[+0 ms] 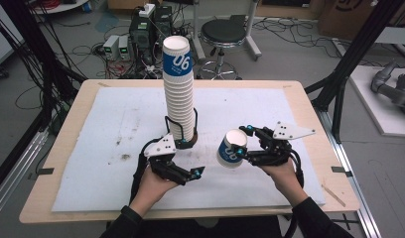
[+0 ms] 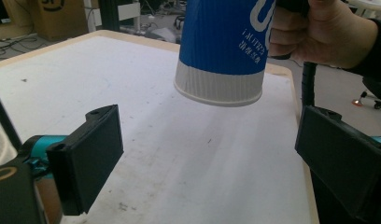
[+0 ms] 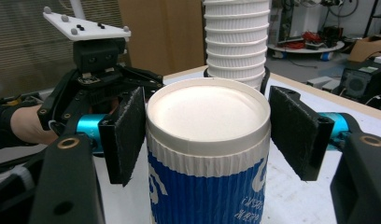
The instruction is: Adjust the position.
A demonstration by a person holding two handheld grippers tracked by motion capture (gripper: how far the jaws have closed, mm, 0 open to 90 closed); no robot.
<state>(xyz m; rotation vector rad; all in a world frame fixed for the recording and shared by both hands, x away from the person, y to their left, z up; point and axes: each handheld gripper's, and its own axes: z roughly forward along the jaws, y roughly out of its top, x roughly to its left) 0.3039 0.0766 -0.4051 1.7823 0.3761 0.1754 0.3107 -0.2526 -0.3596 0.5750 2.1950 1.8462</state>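
A tall stack of white paper cups (image 1: 178, 94), its top cup banded blue with "06", stands upside down in a black ring (image 1: 185, 144) at the middle of the white mat (image 1: 91, 148). My right gripper (image 1: 246, 145) is shut on a single blue and white cup (image 1: 231, 148), held tilted above the mat. The cup's closed base (image 3: 207, 112) faces the camera between the two pads (image 3: 130, 135). My left gripper (image 1: 190, 159) sits beside the stack's foot, open and empty (image 2: 216, 154), with the held cup (image 2: 221, 51) hanging ahead of it.
The mat lies on a wooden table (image 1: 309, 109) with bare margins all around. Beyond the far edge are a black stool (image 1: 223, 34) and boxes with cables (image 1: 141, 34) on the floor. Black frame posts (image 1: 349, 64) rise at the right.
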